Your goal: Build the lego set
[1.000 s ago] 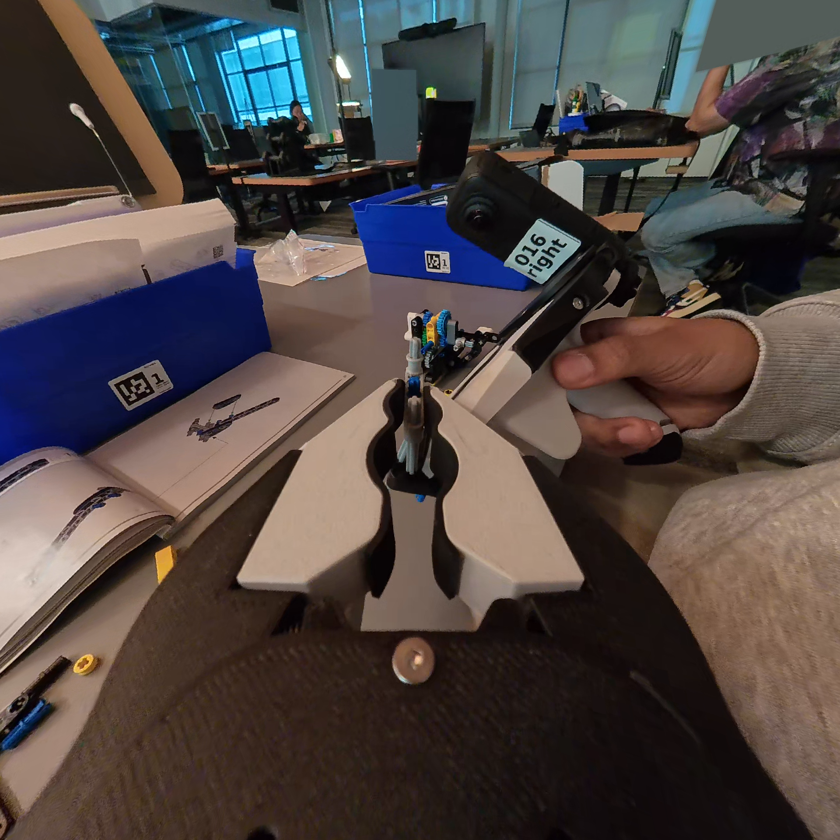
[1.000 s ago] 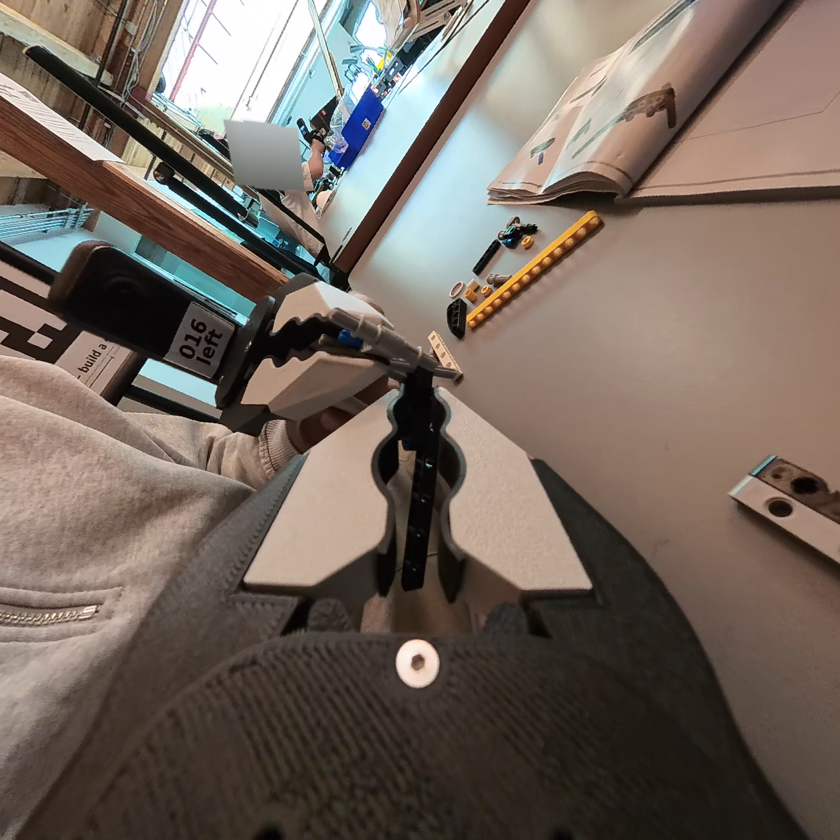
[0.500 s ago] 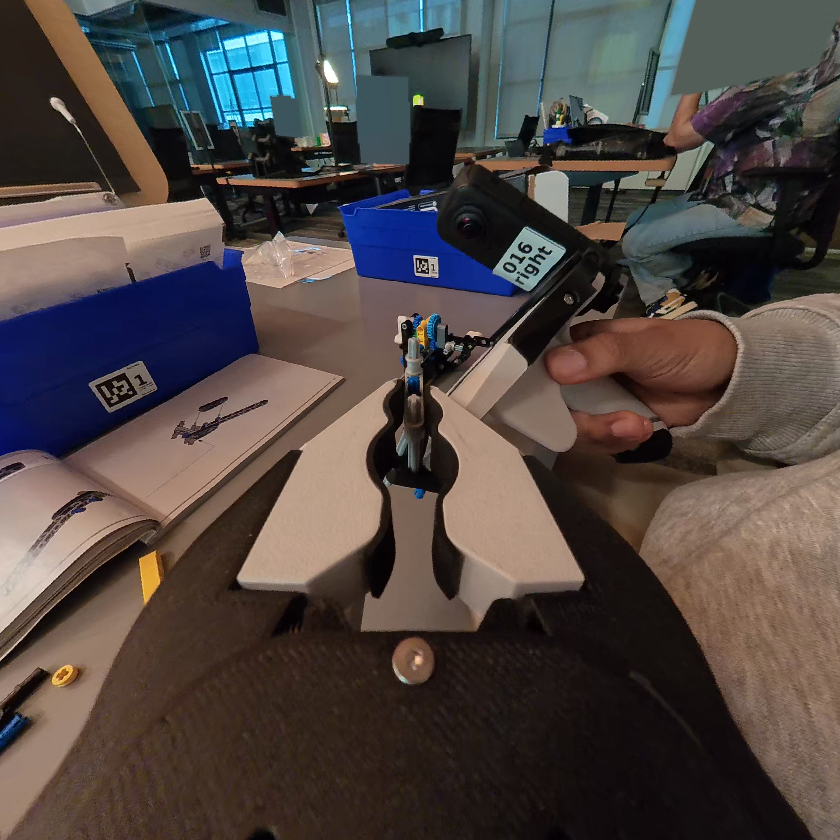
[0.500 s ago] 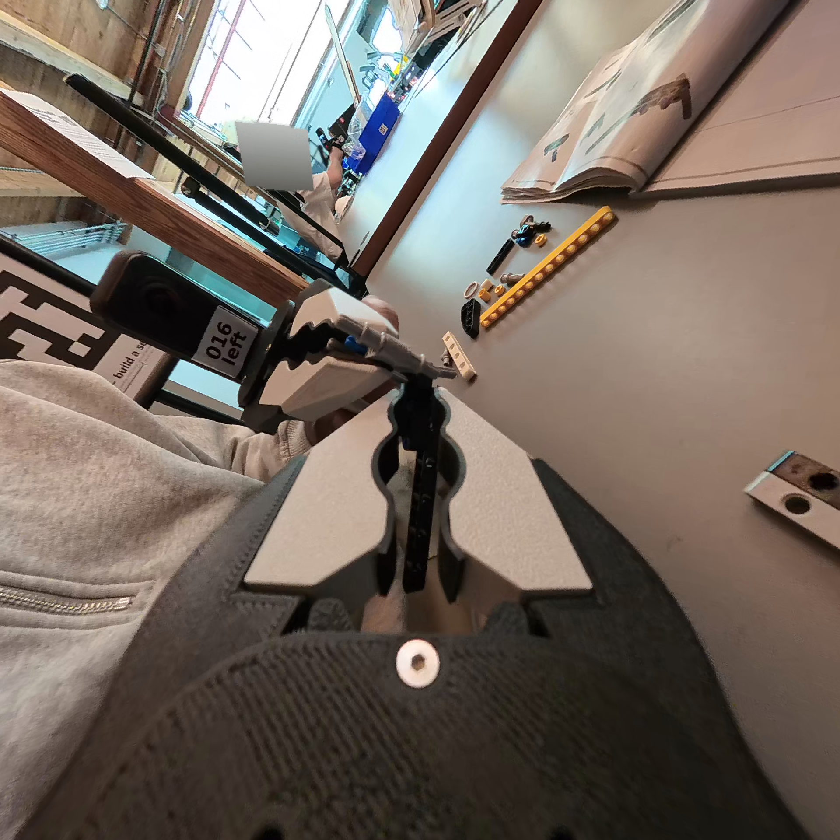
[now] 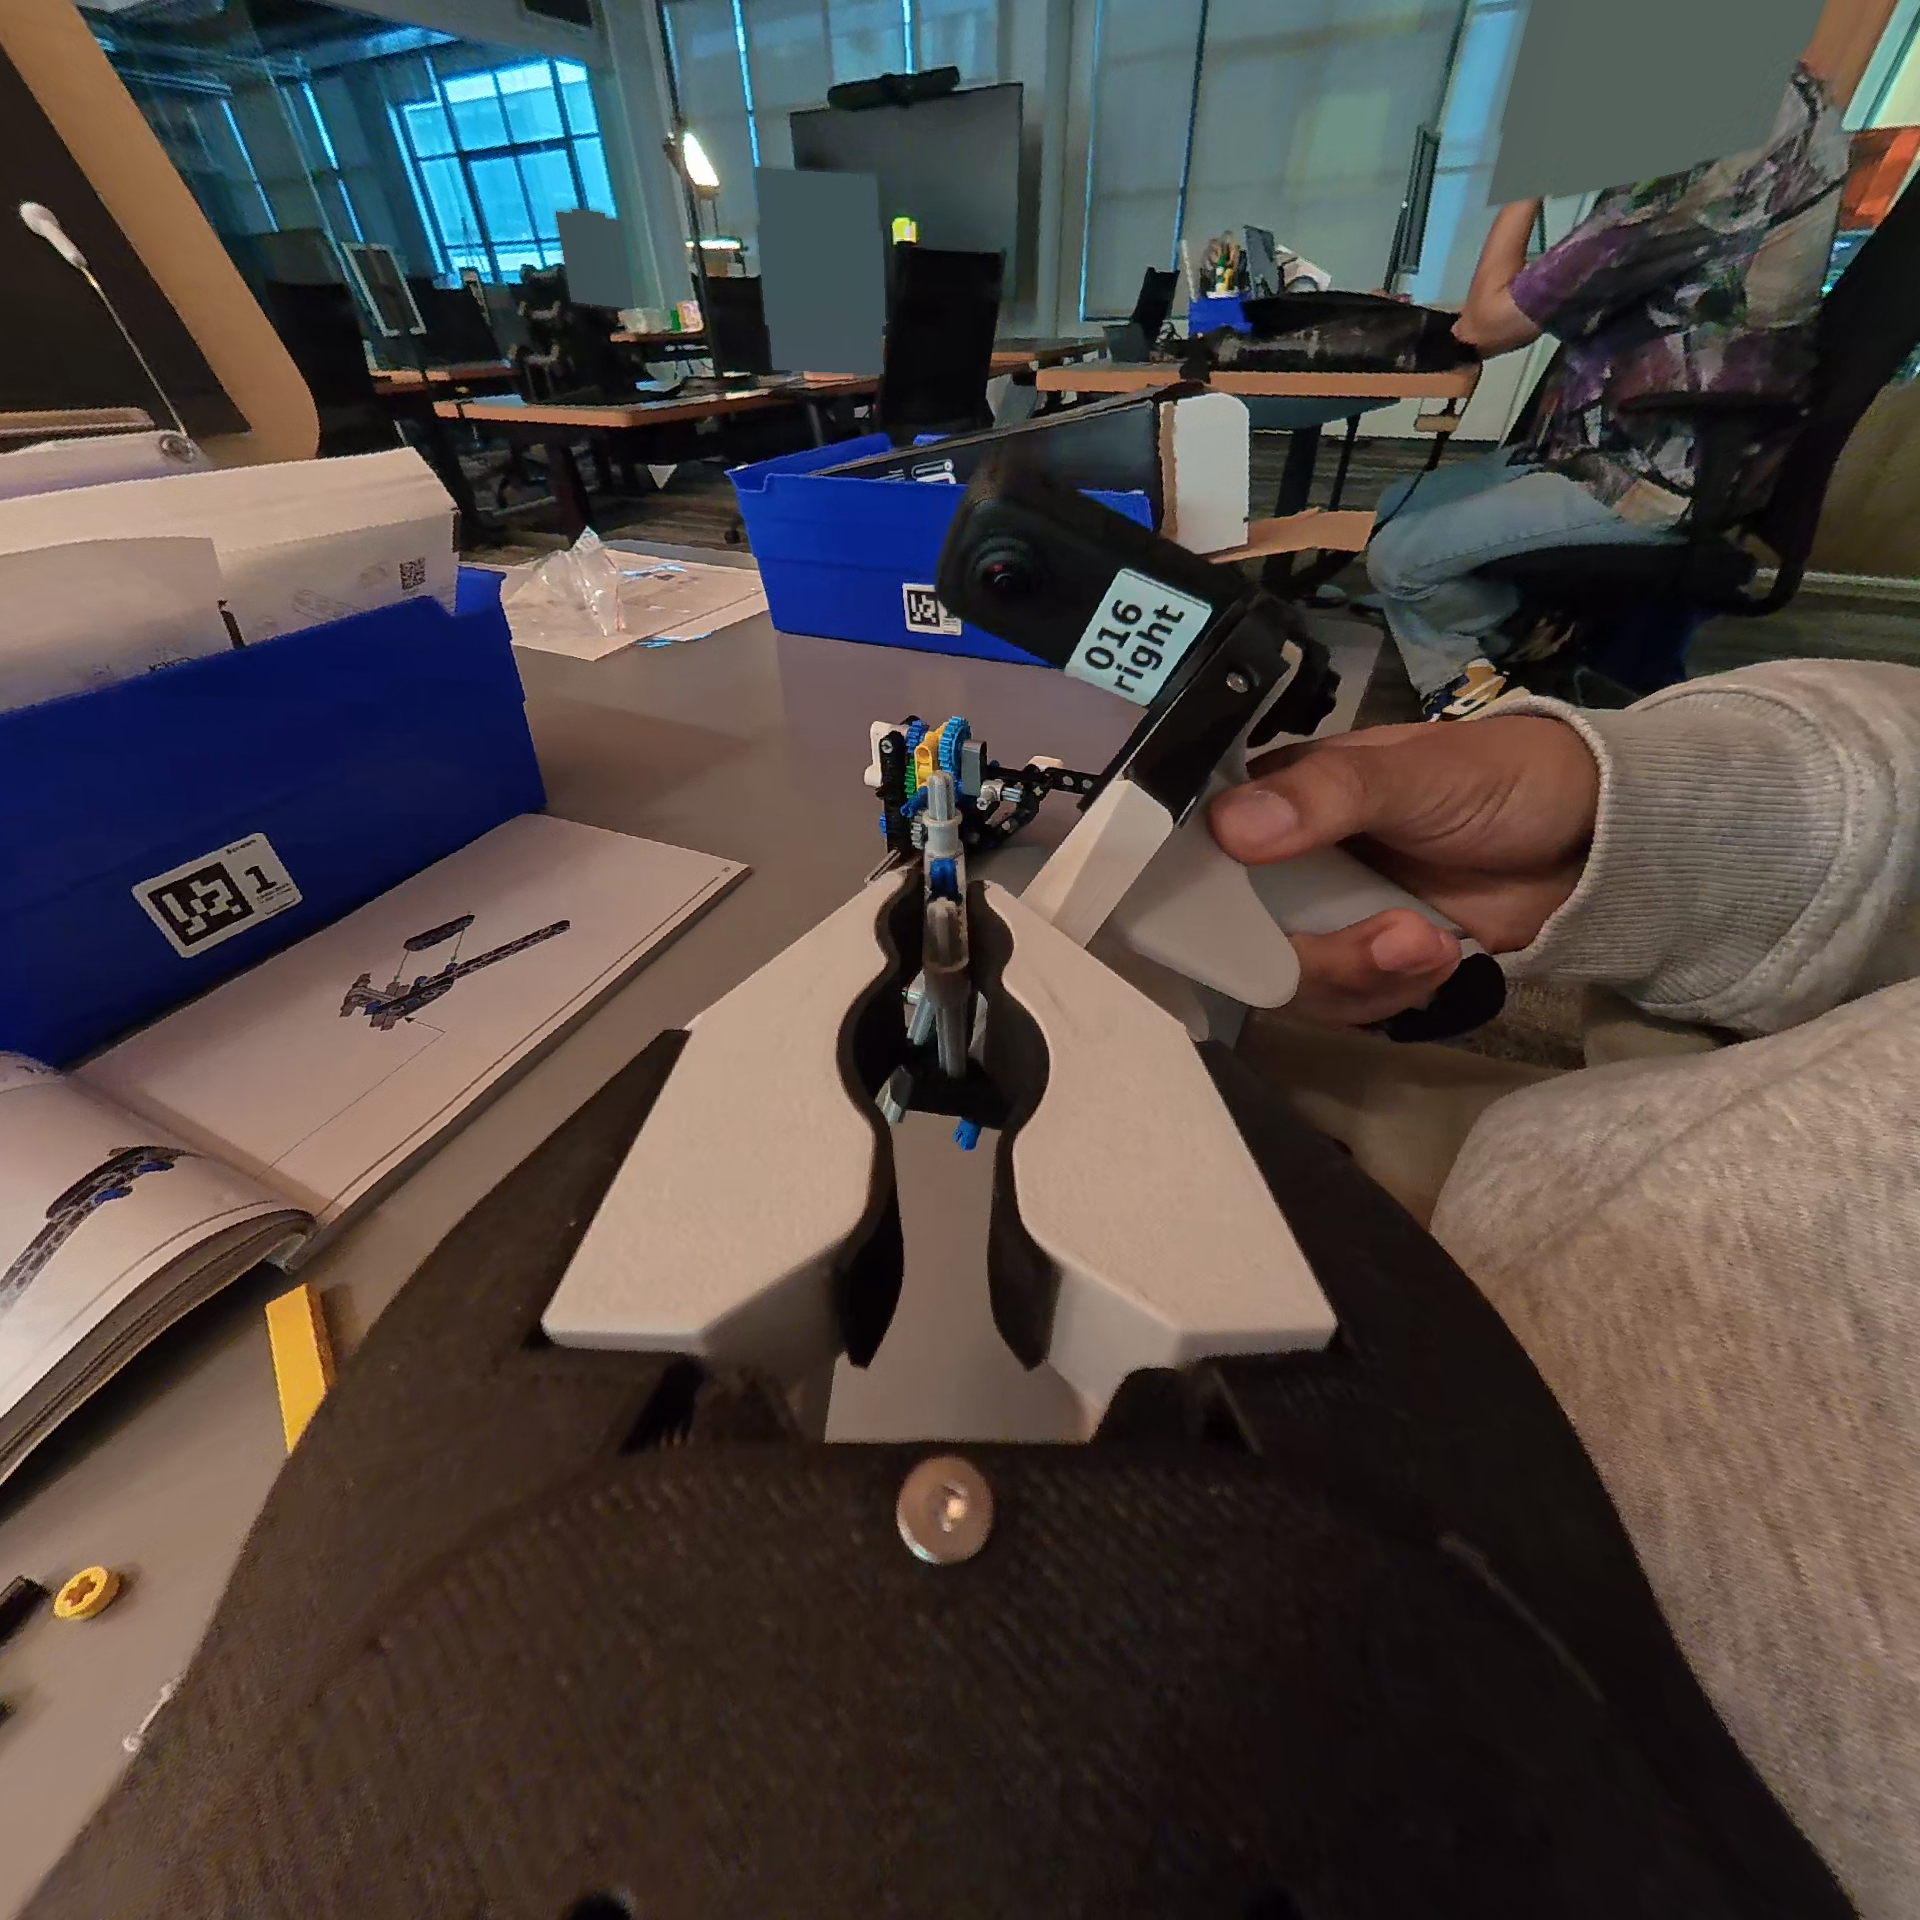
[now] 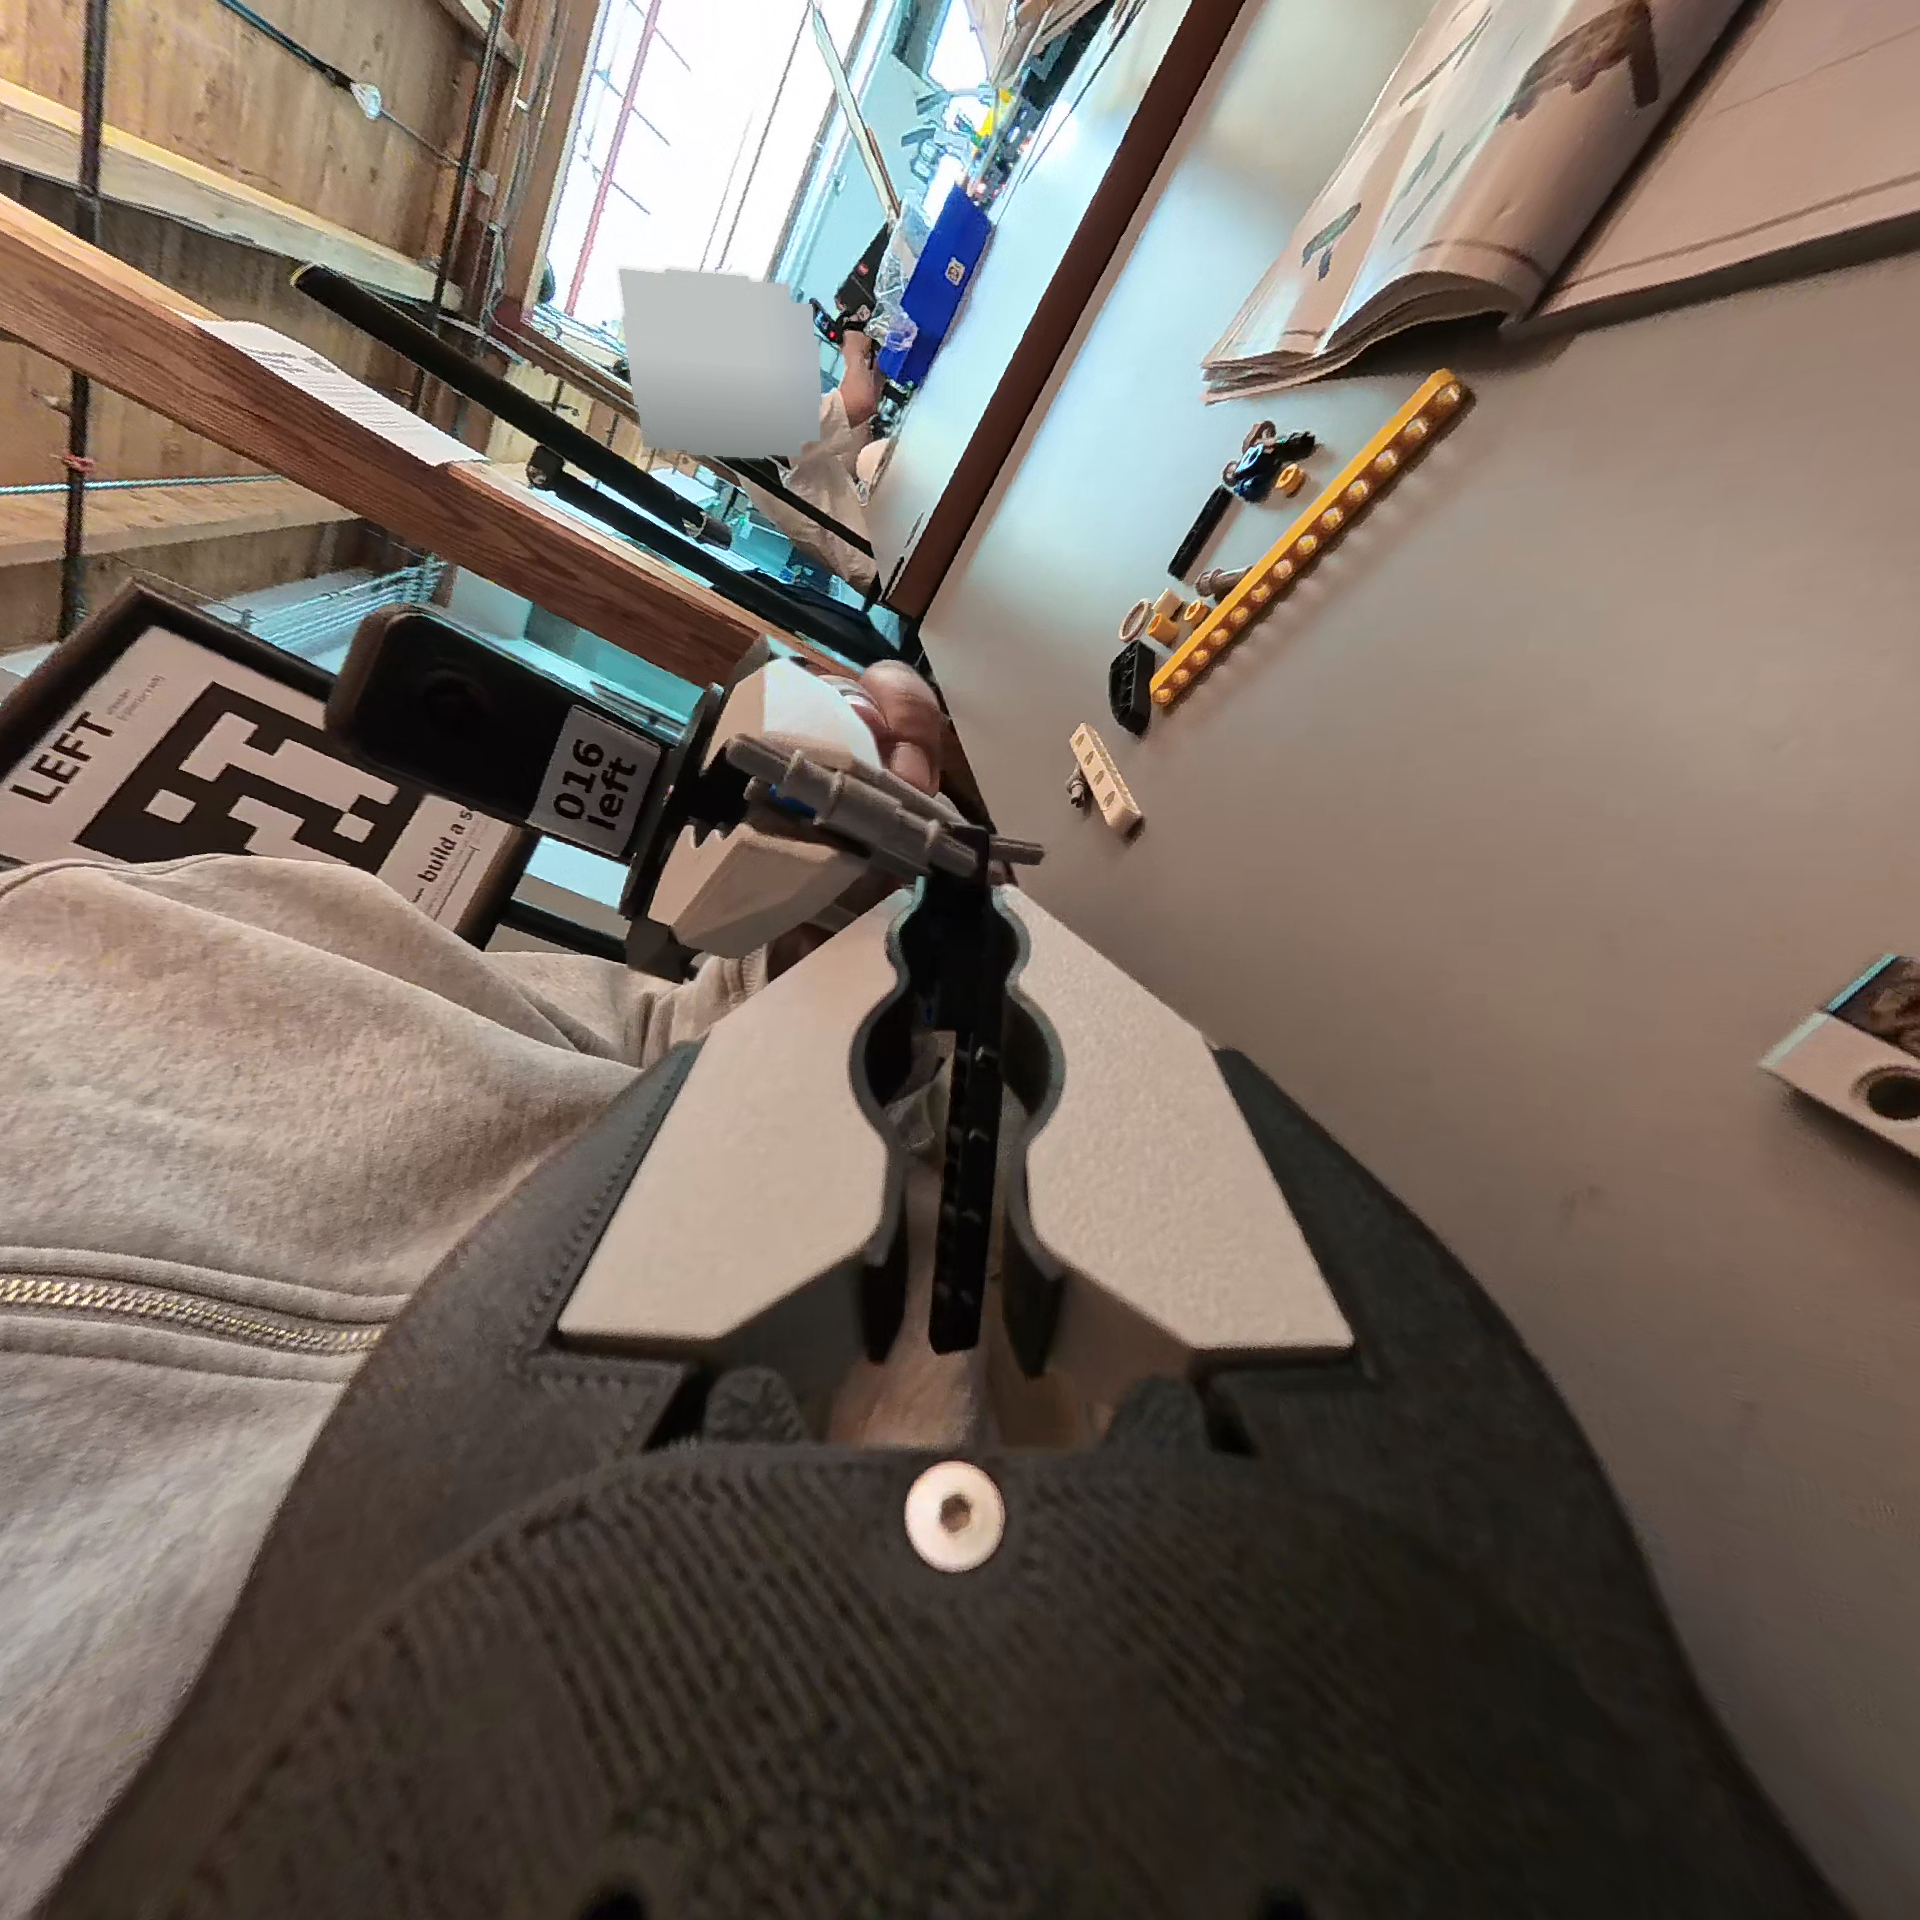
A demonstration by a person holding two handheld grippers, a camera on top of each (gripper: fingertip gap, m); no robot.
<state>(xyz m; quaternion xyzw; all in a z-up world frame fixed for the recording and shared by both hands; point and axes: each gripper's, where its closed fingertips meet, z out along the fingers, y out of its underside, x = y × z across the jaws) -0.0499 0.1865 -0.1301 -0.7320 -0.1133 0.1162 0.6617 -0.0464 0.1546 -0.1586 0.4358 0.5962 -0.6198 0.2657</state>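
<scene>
**Mid-air mating of two tiny Technic bits, fiddly stuff**

Both pieces are held up off the tabletop (image 6: 1507,935) right now. The left gripper (image 5: 940,914) is clenched on a slim grey axle piece (image 5: 943,977) with blue bits on it, standing roughly along the fingers. The right gripper (image 6: 951,935) is clamped on a black beam (image 6: 964,1174) that carries the small geared sub-assembly (image 5: 940,774), seen from the left wrist view just beyond the axle's tip. In the right wrist view the grey axle crosses right over the top end of the beam, touching or very nearly; I can't tell if it's seated.

Handling-wise, I'd guess everything here is featherlight, rigid and a bit slick. The thin axle can pivot in the grip if pushed off-axis, so hold it low on the shaft and push straight. The beam is best pinched on its flat sides, near the joint, so it doesn't lever.

Spare parts, including a long yellow beam (image 6: 1309,540), lie by the open instruction booklet (image 5: 343,1018).
</scene>
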